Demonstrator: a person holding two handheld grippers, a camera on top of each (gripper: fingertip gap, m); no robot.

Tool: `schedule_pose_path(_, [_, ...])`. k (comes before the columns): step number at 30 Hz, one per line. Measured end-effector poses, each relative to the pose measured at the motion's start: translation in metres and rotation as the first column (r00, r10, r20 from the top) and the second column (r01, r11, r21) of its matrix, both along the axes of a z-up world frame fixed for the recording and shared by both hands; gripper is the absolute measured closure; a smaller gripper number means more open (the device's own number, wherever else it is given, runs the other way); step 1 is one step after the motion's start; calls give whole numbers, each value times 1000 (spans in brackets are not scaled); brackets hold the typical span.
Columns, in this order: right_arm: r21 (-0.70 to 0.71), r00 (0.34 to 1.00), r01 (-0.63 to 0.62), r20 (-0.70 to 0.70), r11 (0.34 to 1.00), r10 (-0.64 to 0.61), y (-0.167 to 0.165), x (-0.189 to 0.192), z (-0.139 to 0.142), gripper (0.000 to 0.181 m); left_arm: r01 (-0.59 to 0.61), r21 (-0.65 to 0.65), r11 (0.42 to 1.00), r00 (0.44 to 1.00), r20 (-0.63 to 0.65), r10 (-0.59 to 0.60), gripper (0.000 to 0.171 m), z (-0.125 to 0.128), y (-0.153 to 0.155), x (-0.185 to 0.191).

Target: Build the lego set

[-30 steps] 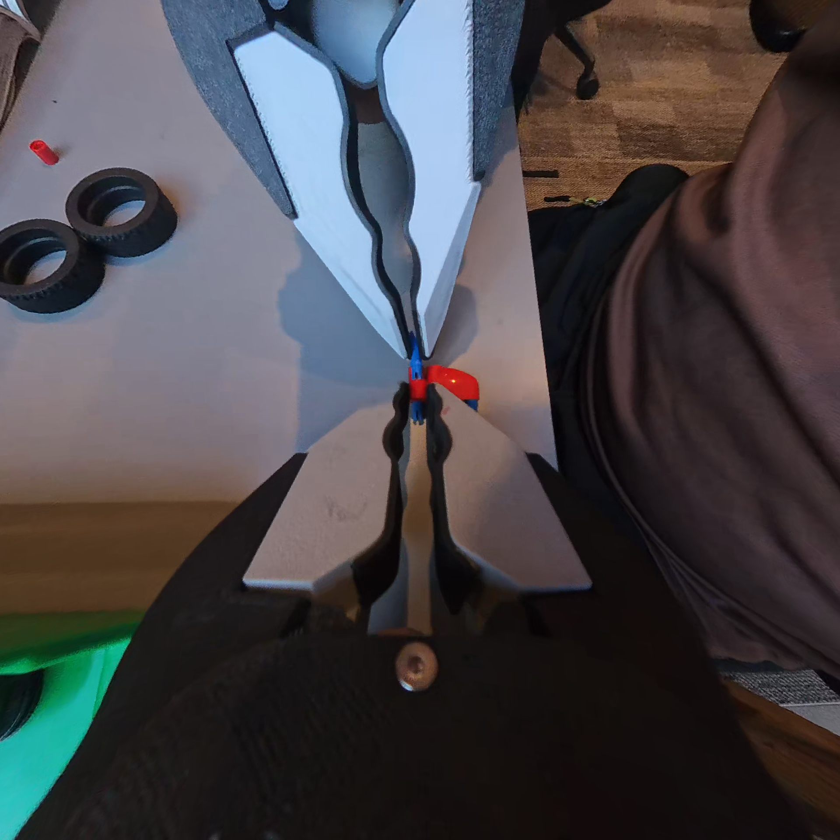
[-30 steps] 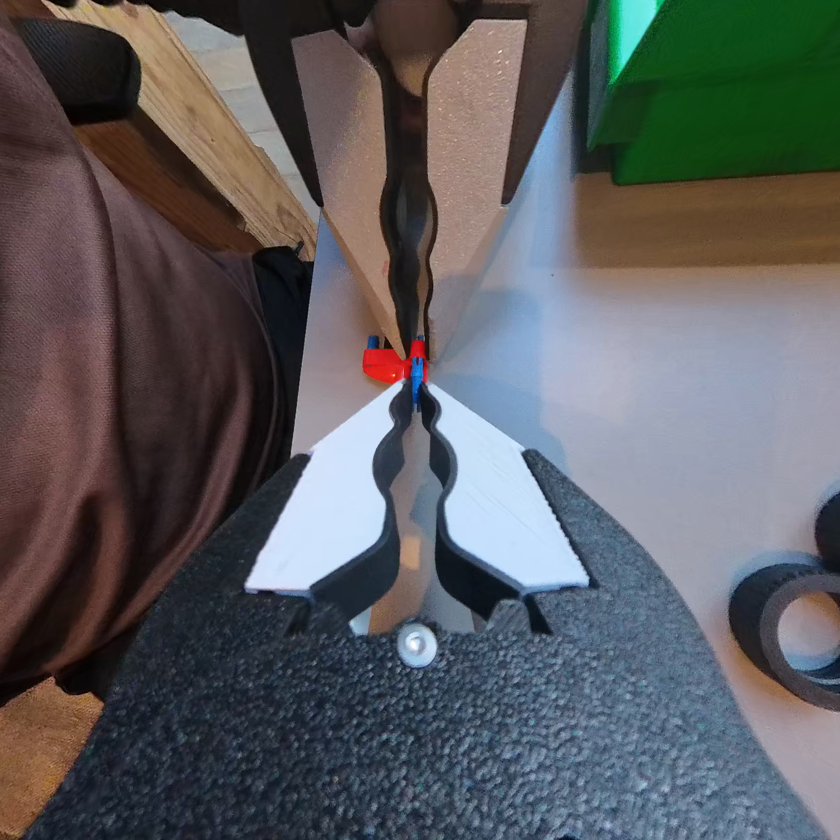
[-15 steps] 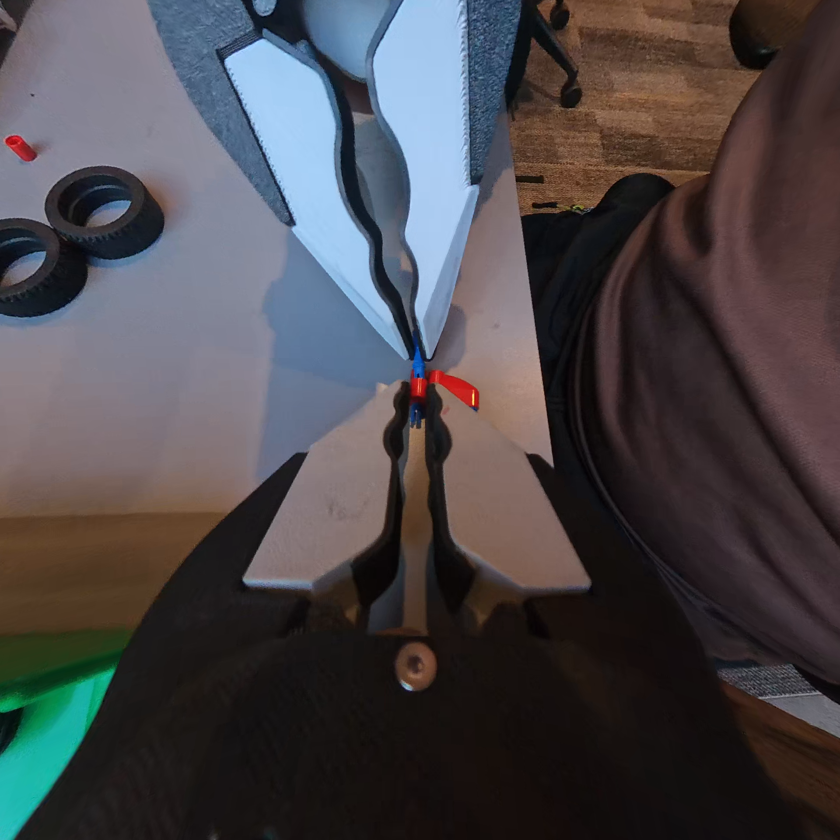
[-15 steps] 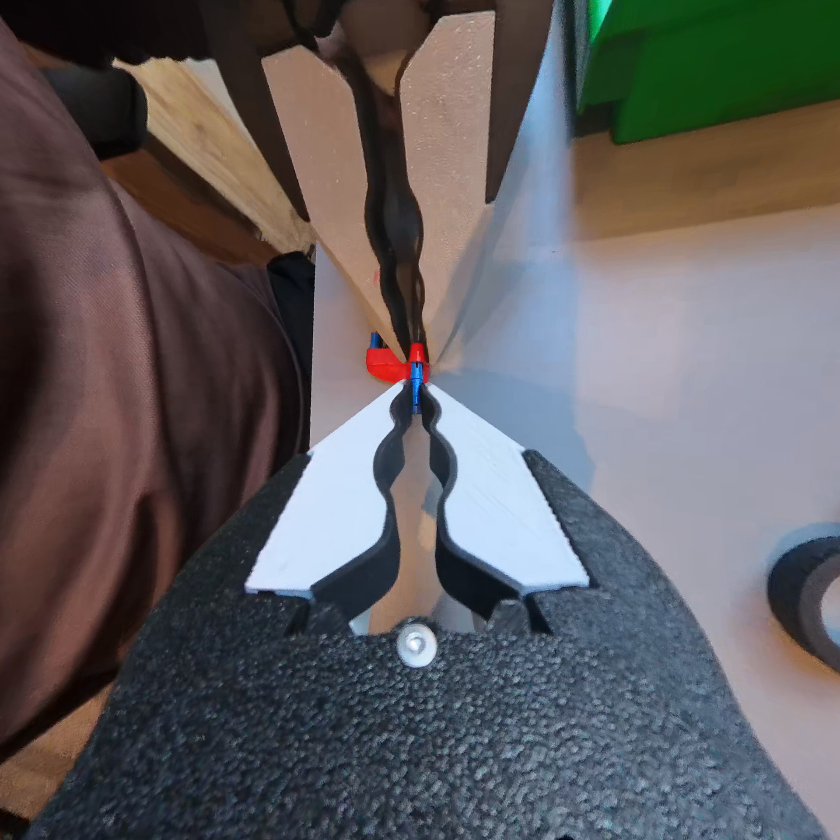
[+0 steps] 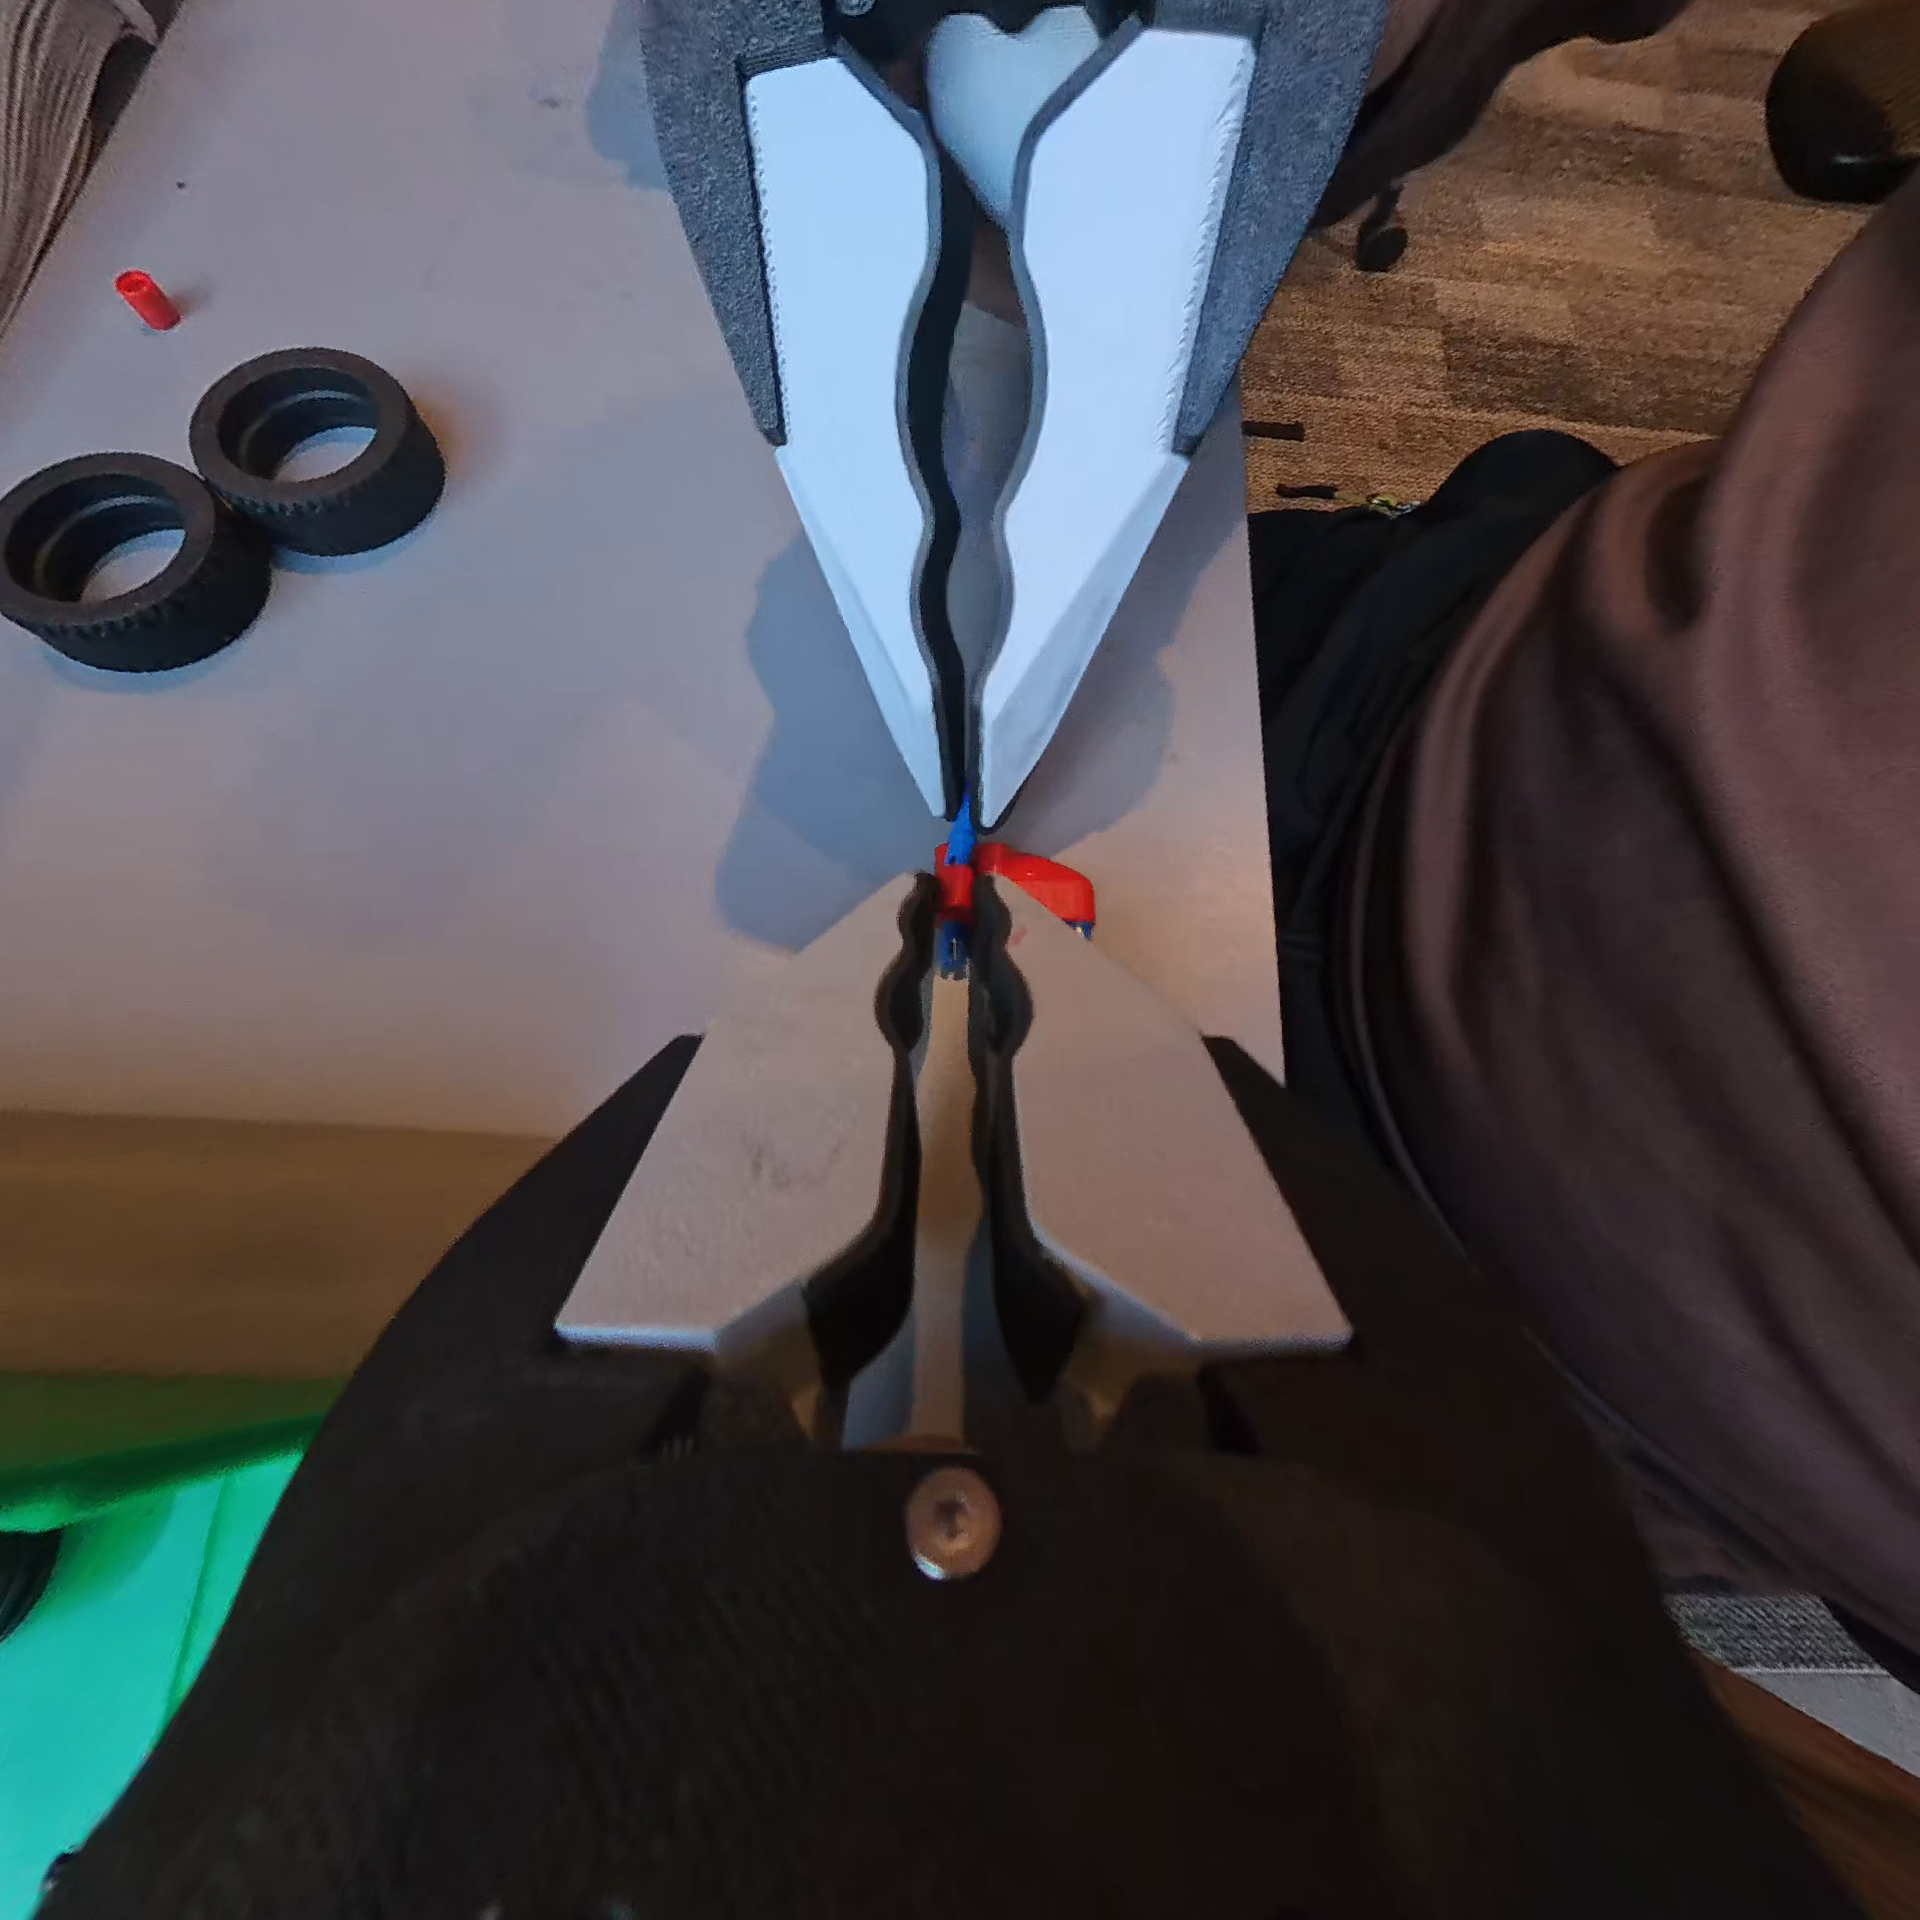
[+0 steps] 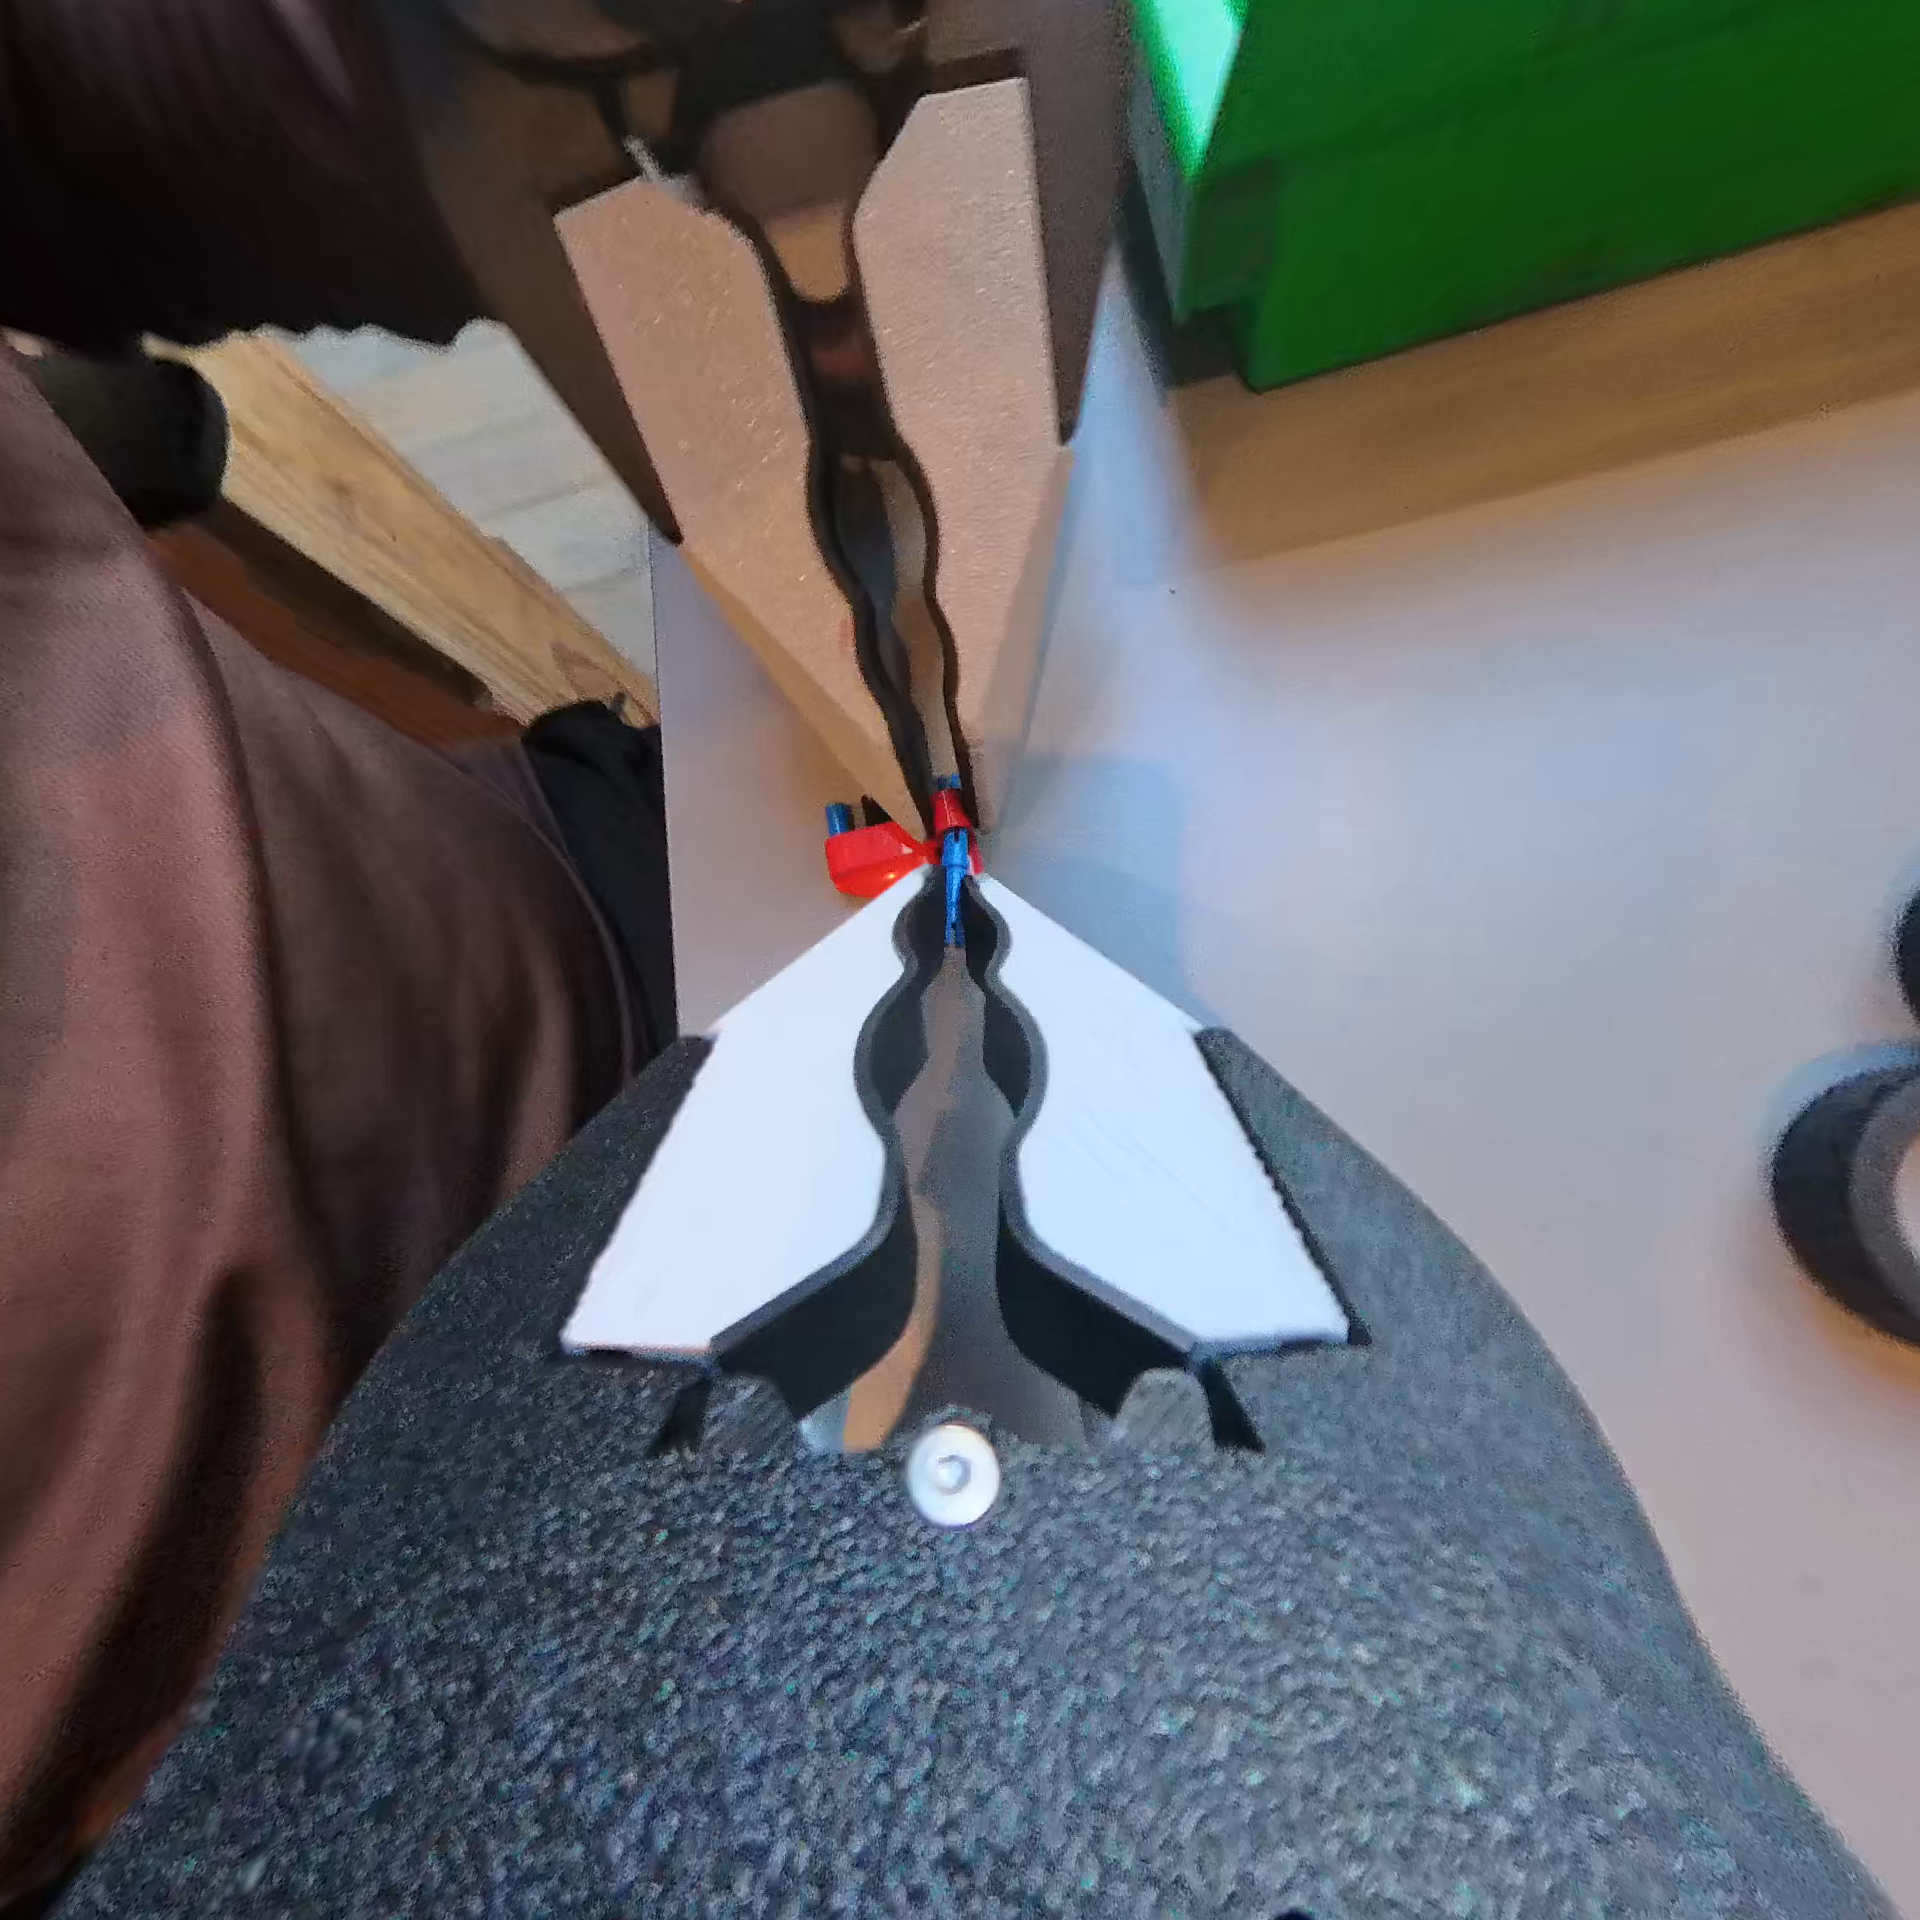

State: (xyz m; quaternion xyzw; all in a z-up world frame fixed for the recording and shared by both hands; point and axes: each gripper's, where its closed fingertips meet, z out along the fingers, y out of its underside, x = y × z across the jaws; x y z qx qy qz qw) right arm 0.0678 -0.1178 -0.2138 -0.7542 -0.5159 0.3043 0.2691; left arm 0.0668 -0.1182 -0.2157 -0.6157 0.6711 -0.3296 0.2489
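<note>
A small red lego piece [image 5: 1039, 883] with a curved arm has a blue pin [image 5: 964, 826] through it. It is held in the air just above the grey table [image 5: 468, 831], near the table's edge. My left gripper [image 5: 951, 909] is shut on the red piece's hub from below in the left wrist view. My right gripper [image 5: 966, 808], with white fingers, comes in from the top and is shut on the blue pin's end, tip to tip with the left. In the right wrist view the right gripper [image 6: 951, 896] pinches the blue pin [image 6: 951, 909]. There the left gripper [image 6: 940, 821] holds the red piece [image 6: 868, 857].
Two black tyres [image 5: 317, 452] [image 5: 125, 561] and a small red tube [image 5: 145, 299] lie on the table at the left. One tyre [image 6: 1860, 1195] shows in the right wrist view. A green bin [image 6: 1558, 156] stands at the table's end. A person in a brown shirt [image 5: 1558, 935] sits close by the table's edge. Only a small space, under 4 cm, lies between the two pairs of fingers.
The right gripper has swung from a tilt to straight in line with the left. The red piece's arm has turned a little. Both grippers have stayed shut.
</note>
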Motion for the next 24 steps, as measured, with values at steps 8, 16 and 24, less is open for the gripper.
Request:
schedule_pose_path(8, [216,997,-70,-29,974,78,0,-3,5,181,36,-3,999,999,4,-36,167,0,-1,-2])
schedule_pose_path(16, [247,991,-132,17,960,132,-1,-4,-1,181,71,-13,997,997,3,-71,167,0,-3,-4])
schedule_pose_path(24, [233,991,-126,-15,964,133,0,-5,3,181,51,-39,998,999,-2,-51,167,0,-2,-4])
